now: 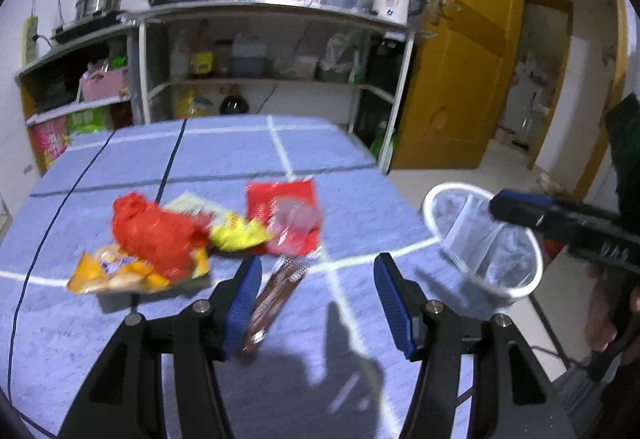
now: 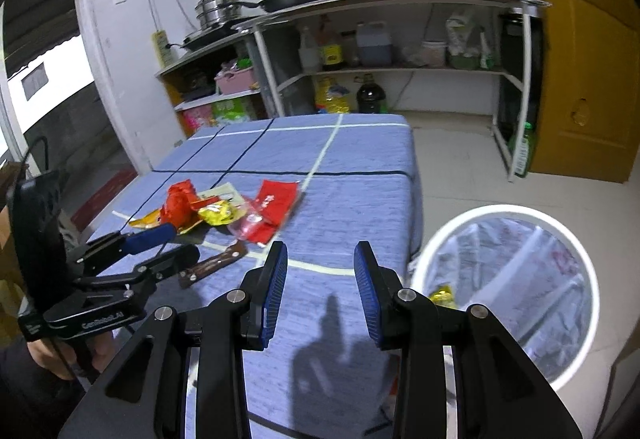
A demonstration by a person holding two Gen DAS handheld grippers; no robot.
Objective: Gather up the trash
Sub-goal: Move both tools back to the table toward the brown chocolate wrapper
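My left gripper (image 1: 318, 295) hangs over the near part of the table (image 1: 240, 163), jaws wide apart, nothing between the pads. A brown wrapper (image 1: 276, 299) lies on the cloth just below its left finger, not gripped. My right gripper (image 2: 320, 293) is over the near right edge of the table, jaws about half apart, empty too.

Trash sits in a loose pile mid-table: red bag (image 1: 154, 233) on top of an orange snack pack (image 1: 116, 275), yellow wrapper (image 1: 238, 235) beside it, red packet (image 1: 280, 199) w/ a clear plastic bit (image 1: 296, 223) lying on it, a pale paper (image 2: 220, 195) behind. All touching or overlapping, blurred in left view.

Bin (image 2: 580, 259) stands on the floor just off the table's right side, white rim, clear liner, a yellow scrap (image 2: 440, 297) already inside. From right cam I see the left gripper (image 2: 170, 243) reaching in near the pile's near edge.
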